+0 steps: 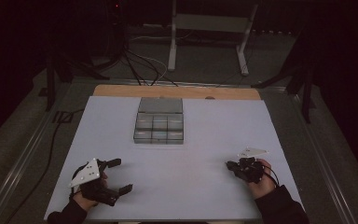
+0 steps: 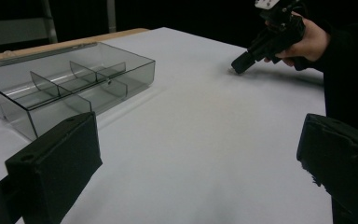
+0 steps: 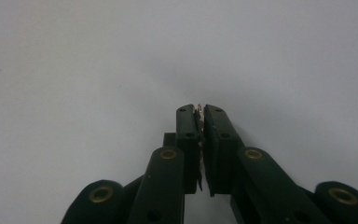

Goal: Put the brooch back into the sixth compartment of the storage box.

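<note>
A clear plastic box point(image 1: 159, 139) with several empty compartments stands at the middle back of the white table point(image 1: 186, 186); its wall point(image 2: 121, 86) appears in the left gripper view. My left gripper point(image 1: 120, 175) rests at the front left, jaws wide open point(image 2: 196, 158) with nothing between them. At the front right, my right gripper point(image 1: 228, 164) points its tip down at the table point(image 2: 239, 65). Its jaws are shut point(image 3: 199, 112) on a small thin metallic piece point(image 3: 199, 109), of which just a sliver shows at the tip.
The box's lid point(image 1: 161, 105) lies open behind it. A wooden strip point(image 1: 177, 91) runs along the table's far edge. Cables point(image 1: 140, 65) and a metal stand point(image 1: 209, 28) sit on the dark floor beyond.
</note>
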`<state>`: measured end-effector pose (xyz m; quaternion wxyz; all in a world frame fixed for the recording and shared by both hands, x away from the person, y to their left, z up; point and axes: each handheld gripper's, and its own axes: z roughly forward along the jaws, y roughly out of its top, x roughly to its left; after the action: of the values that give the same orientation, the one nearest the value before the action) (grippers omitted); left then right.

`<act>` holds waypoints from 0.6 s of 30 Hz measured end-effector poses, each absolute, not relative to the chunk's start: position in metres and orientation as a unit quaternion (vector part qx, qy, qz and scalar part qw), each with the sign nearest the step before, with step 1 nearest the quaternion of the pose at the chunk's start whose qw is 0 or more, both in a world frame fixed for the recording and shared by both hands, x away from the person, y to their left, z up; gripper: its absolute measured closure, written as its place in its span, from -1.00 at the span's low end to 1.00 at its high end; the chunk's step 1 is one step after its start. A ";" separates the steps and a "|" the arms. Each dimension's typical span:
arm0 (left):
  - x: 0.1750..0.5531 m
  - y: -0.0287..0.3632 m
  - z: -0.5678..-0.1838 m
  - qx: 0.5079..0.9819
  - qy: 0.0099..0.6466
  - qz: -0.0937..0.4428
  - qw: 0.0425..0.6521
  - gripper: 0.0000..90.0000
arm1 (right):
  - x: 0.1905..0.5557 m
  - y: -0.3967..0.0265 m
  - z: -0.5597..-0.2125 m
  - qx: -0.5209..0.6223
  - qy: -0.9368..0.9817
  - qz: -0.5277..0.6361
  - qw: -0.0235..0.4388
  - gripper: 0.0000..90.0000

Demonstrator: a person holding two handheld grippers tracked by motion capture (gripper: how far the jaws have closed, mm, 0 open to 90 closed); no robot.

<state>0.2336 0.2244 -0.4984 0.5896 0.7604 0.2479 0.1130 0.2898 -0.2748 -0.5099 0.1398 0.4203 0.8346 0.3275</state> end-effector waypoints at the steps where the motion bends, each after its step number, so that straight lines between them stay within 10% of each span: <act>1: 0.234 0.224 -0.498 0.761 0.248 0.114 0.589 -0.97 | 0.290 -0.275 -0.510 0.420 0.835 0.328 0.138 0.89; 18: 0.234 0.225 -0.499 0.761 0.250 0.113 0.589 -0.97 | 0.287 -0.272 -0.507 0.420 0.833 0.337 0.131 0.89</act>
<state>0.2343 0.2249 -0.4987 0.5887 0.7606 0.2496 0.1128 0.2871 -0.2721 -0.5065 0.1308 0.4197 0.8326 0.3370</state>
